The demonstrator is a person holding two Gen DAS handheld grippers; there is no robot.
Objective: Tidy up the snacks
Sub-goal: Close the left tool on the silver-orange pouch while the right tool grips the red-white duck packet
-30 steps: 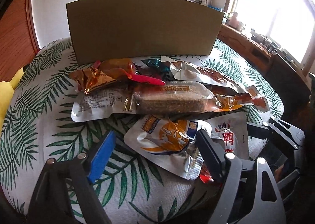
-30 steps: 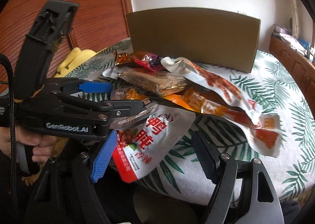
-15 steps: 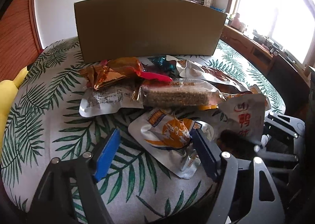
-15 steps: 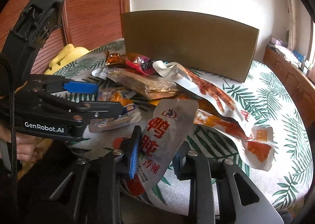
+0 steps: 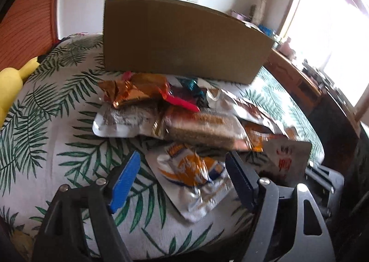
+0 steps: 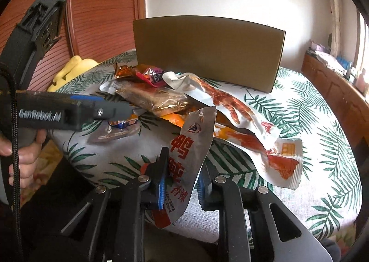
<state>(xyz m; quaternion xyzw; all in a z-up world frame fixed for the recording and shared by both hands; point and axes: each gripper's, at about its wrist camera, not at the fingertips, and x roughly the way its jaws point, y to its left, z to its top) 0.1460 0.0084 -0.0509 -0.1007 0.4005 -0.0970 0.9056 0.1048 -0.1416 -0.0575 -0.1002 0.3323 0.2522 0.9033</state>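
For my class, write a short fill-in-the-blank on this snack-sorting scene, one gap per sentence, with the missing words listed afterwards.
1. The right gripper is shut on a silver pouch printed with large ____ characters.
2. The left gripper is ____, with an orange-and-silver packet lying between its fingers.
3. Behind the pile stands a brown ____ box.
4. The tablecloth is printed with green ____.

Missing words: red; open; cardboard; leaves

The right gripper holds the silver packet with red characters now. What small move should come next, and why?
Probably lift it up toward the cardboard box. The right gripper has just closed on the silver packet, which stands pinched between its pads with its top clear of the pile.
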